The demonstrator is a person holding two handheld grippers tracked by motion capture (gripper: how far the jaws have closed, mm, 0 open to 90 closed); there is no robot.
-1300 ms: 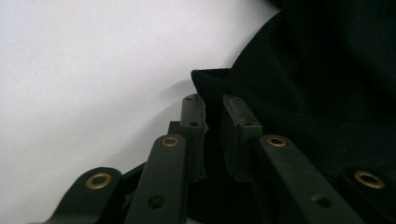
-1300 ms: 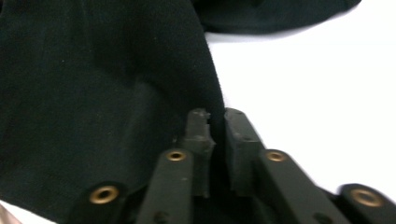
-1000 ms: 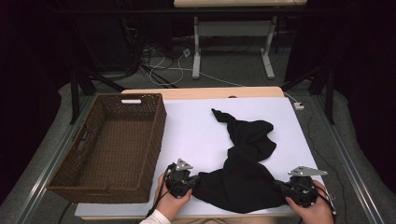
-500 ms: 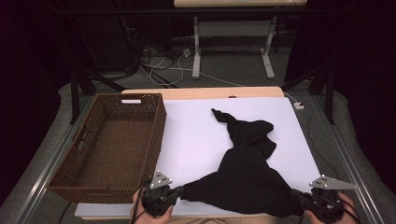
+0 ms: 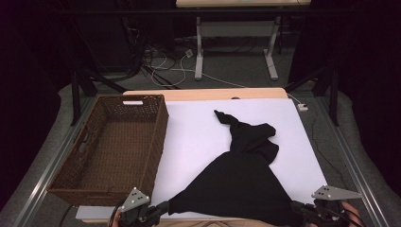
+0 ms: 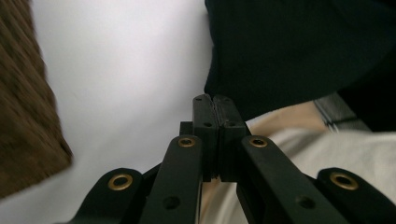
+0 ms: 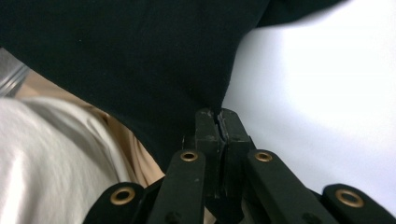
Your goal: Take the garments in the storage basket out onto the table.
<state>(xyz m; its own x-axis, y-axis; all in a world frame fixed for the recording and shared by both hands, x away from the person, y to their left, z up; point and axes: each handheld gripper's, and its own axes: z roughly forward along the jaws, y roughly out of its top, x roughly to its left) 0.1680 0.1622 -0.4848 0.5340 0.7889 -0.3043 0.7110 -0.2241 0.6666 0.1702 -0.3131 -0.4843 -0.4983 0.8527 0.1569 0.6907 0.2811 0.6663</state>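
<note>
Pinching a near corner of the black cloth [image 5: 243, 184] each, the left gripper [image 5: 158, 211] and right gripper [image 5: 299, 213] are clamped tight at the table's [image 5: 189, 137] near edge; beyond, the cloth's twisted end lies mid-table, right of the wicker basket [image 5: 111, 149].

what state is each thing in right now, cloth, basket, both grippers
black cloth: near edge stretched between both grippers, far end twisted and bunched on the table
wicker basket: upright, empty
left gripper: shut on a cloth corner
right gripper: shut on the other corner
</note>
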